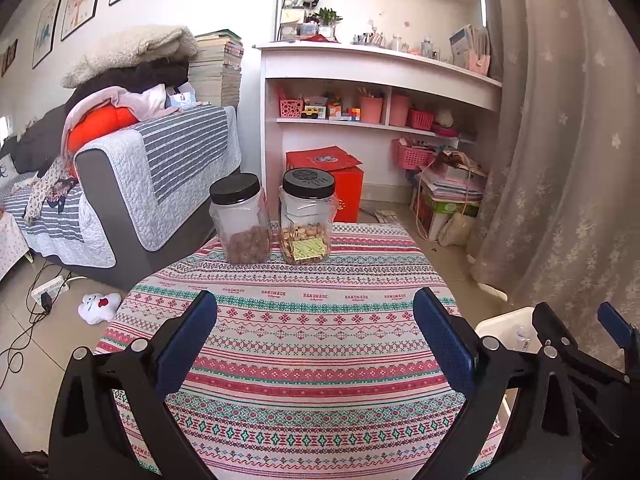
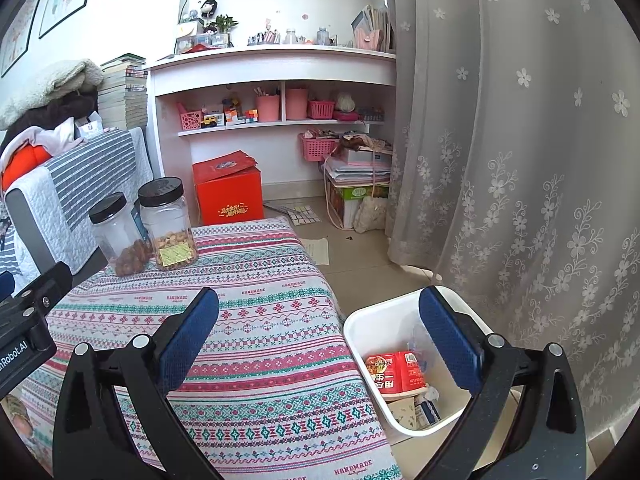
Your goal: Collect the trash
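Note:
A white trash bin point(image 2: 360, 322) stands on the floor at the table's right edge. It holds a red instant-noodle cup point(image 2: 394, 372), a clear plastic piece and paper scraps. The bin's rim also shows in the left wrist view point(image 1: 502, 320). My left gripper point(image 1: 316, 322) is open and empty above the patterned tablecloth point(image 1: 304, 360). My right gripper point(image 2: 320, 320) is open and empty, its right finger over the bin and its left finger over the table. Its fingers also show at the right of the left wrist view point(image 1: 618, 322).
Two clear jars with black lids, one with brown snacks point(image 1: 240, 220) and one with nuts point(image 1: 306, 220), stand at the table's far edge. A sofa point(image 1: 132, 184) is at the left, a red box point(image 1: 340, 184) and shelves behind, a curtain point(image 2: 520, 160) at the right.

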A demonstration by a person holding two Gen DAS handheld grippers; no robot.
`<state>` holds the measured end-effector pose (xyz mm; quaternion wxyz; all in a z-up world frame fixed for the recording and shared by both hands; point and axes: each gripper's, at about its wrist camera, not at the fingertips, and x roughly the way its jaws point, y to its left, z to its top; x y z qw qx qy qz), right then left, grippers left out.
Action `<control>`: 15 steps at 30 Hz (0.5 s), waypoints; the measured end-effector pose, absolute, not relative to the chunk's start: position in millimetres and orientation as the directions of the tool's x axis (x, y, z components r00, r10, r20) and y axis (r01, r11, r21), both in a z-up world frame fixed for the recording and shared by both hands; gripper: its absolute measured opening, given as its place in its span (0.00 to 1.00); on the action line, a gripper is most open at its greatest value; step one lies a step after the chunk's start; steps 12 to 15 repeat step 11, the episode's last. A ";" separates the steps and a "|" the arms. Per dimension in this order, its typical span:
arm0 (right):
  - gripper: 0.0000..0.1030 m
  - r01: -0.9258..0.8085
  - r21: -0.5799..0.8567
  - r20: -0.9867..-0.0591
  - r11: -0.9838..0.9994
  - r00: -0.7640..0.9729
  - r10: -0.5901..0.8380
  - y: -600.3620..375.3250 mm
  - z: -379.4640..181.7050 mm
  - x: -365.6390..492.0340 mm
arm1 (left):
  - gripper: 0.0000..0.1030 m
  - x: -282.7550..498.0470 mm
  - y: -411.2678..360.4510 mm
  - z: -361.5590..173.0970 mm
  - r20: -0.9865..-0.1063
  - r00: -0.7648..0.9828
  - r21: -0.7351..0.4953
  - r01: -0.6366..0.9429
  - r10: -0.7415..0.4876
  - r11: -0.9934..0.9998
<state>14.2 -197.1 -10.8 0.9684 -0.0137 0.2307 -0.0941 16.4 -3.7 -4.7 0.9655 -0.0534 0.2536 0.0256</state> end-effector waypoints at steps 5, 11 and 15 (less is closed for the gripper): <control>0.93 0.181 -0.069 -0.437 0.981 0.879 -0.193 -199.7 -9.5 13.4 | 0.93 14.9 -7.7 -3.4 -0.487 0.873 -0.078 -0.072 0.025 0.994; 0.93 0.185 -0.067 -0.433 0.980 0.880 -0.195 -202.2 -7.7 13.8 | 0.93 16.2 -9.7 -3.2 -0.503 0.863 -0.056 -0.092 0.051 0.994; 0.93 0.185 -0.067 -0.433 0.980 0.880 -0.195 -202.2 -7.7 13.8 | 0.93 16.2 -9.7 -3.2 -0.503 0.863 -0.056 -0.092 0.051 0.994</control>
